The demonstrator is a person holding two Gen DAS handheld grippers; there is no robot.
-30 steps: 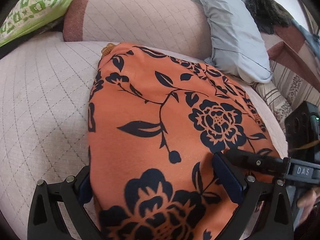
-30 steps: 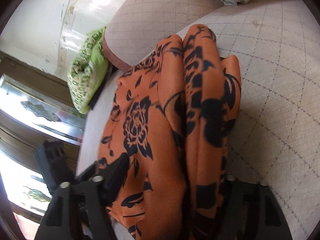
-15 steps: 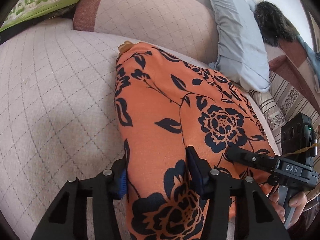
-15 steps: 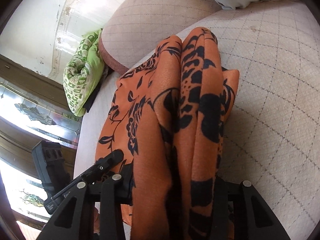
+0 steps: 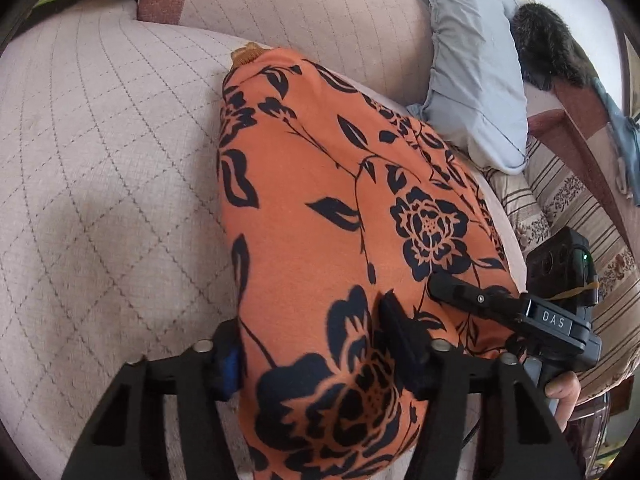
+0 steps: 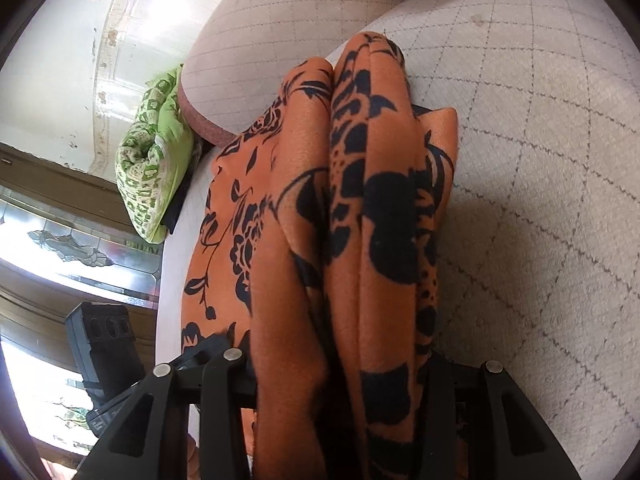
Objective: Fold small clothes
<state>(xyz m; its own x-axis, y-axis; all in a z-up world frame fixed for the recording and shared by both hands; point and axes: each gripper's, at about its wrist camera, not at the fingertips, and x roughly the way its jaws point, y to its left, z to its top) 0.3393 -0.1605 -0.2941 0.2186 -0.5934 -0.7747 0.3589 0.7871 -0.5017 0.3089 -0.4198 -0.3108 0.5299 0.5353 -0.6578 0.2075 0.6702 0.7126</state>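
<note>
A pale quilted sofa seat (image 5: 100,200) fills the view, with its padded backrest (image 5: 304,12) behind, a grey pillow (image 5: 476,80) to one side and a green patterned cushion (image 6: 154,160) at the far end. An orange cloth with a black flower print (image 5: 340,220) lies on the seat, bunched into long ridges.

The left gripper (image 5: 316,356) has a thick fold of the cloth between its pads, and its jaws are closing on it. The right gripper (image 6: 340,364) is clamped on a neighbouring bundle of folds at the cloth's near edge. It probably takes two grips at one edge so that the edge can be lifted and carried over evenly, without the layers slipping apart.

A second ago the left gripper stood wide, straddling the flat cloth; now its pads have drawn in and gathered a ridge between them. The right gripper has also narrowed, squeezing its folds tighter. The cloth itself looks narrower and more heaped than before.
</note>
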